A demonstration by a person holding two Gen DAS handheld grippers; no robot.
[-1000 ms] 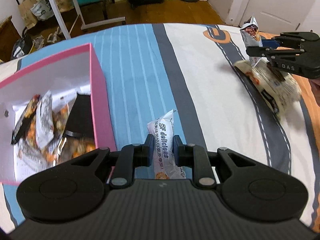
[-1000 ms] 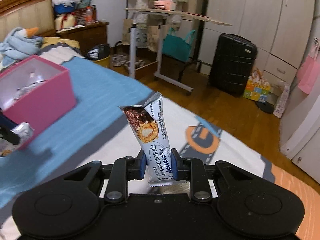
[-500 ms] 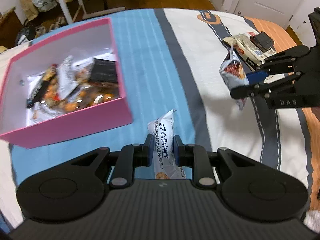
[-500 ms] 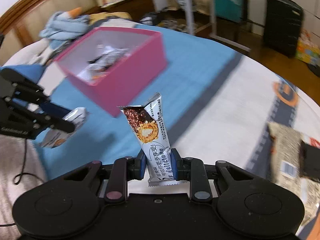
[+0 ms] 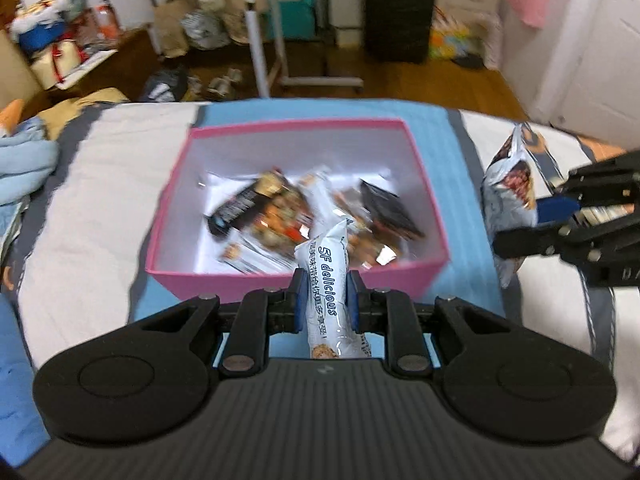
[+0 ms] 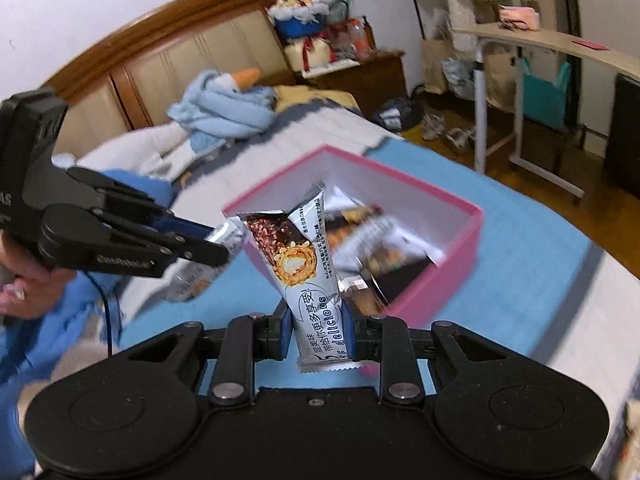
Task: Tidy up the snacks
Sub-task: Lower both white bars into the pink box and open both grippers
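Note:
A pink box [image 5: 418, 272] with a white inside sits on the bed and holds several snack packets [image 5: 280, 216]. My left gripper [image 5: 325, 300] is shut on a white snack bar [image 5: 326, 280], held just before the box's near wall. My right gripper [image 6: 316, 328] is shut on a white snack bar with a chocolate picture [image 6: 304, 264], held near the box [image 6: 448, 280] at its side. The right gripper also shows in the left wrist view [image 5: 560, 220], right of the box, and the left gripper shows in the right wrist view [image 6: 192, 244].
The bed has a blue, grey and white striped cover [image 5: 88, 216]. A blue plush toy [image 6: 224, 112] lies by the wooden headboard [image 6: 160, 60]. Beyond the bed stand a rolling desk [image 5: 280, 20], a black suitcase [image 5: 400, 12] and clutter on the floor.
Both grippers have swung toward the pink box with their snack bars. The box now lies straight ahead of the left gripper and close in front of the right one.

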